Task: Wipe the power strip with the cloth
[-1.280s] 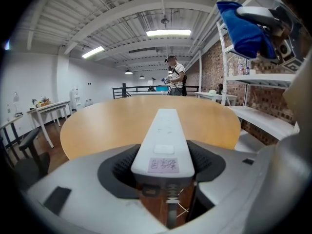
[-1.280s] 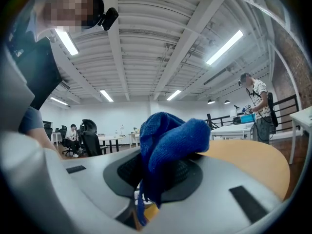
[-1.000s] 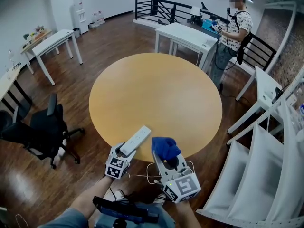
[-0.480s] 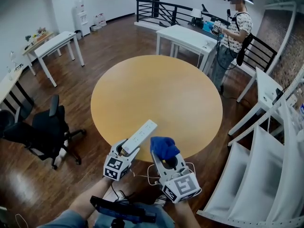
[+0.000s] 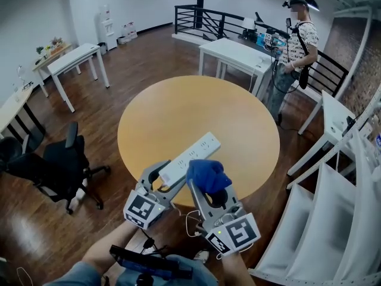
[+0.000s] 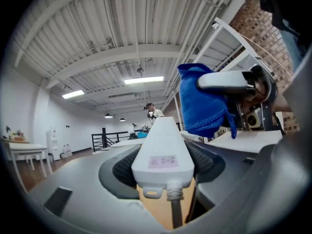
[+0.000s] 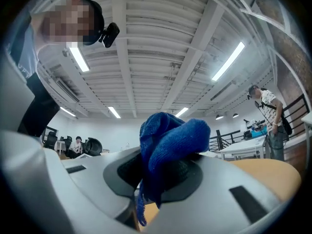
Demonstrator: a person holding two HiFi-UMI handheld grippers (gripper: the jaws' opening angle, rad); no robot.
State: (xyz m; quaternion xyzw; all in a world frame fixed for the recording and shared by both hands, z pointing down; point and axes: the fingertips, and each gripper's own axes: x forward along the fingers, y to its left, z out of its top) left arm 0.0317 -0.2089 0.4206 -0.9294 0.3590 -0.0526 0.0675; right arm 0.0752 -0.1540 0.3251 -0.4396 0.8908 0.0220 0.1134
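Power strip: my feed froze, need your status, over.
Left gripper shut on power strip at its cord end, over the round table. Right gripper shut on blue cloth, close beside the strip; contact unclear. Nothing in the way.

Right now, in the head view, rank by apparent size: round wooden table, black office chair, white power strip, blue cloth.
1. Round wooden table
2. Black office chair
3. White power strip and blue cloth: too alike to rank.

Round tan wooden table (image 5: pixel 196 118) stands centre on dark wood-plank floor (image 5: pixel 137 64). Black wheeled office chair (image 5: pixel 56 162) sits to its left. White rectangular tables stand far left (image 5: pixel 74 61) and behind (image 5: pixel 238 52). Black metal railing (image 5: pixel 208 19) runs along the back. A person (image 5: pixel 294 46) stands by the rear table.
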